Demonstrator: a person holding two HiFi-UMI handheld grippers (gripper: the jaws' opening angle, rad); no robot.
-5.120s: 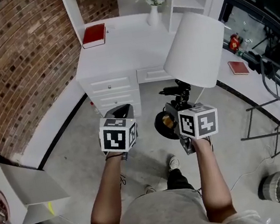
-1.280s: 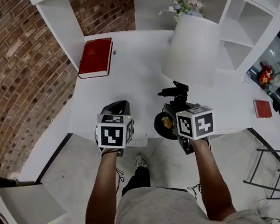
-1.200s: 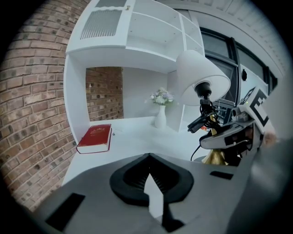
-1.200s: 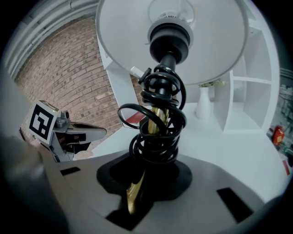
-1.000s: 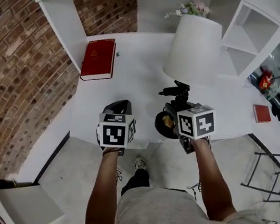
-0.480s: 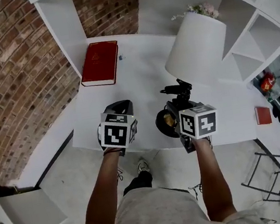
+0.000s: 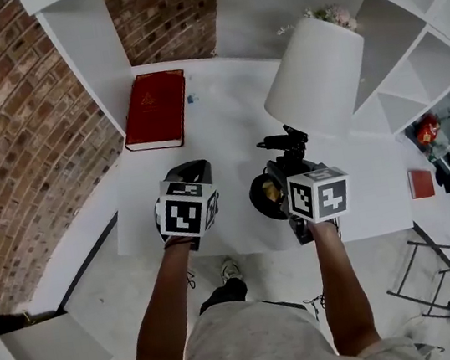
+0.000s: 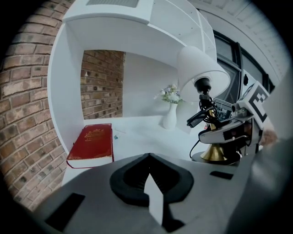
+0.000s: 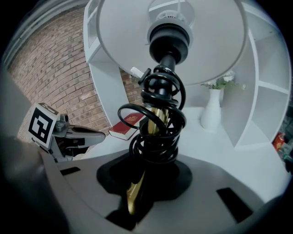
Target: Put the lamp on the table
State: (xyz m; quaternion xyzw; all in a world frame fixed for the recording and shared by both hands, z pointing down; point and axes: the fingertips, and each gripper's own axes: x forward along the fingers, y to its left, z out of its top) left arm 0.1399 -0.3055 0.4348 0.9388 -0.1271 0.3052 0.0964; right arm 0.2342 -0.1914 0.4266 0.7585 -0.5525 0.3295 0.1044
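Lamp (image 7: 314, 76): brass stem clamped in right gripper (image 7: 281, 185), base above near edge of table (image 7: 225, 124). Left gripper (image 7: 190, 176): closed, empty. Handling: lower upright onto bare top right of book (image 7: 155, 110); release only once base sits flat.

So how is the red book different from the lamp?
The red book lies flat on the white desk; the lamp is held up, gripped at its brass stem by the right gripper. The book is red; the lamp has a white shade and black cord. Both are over the desk.
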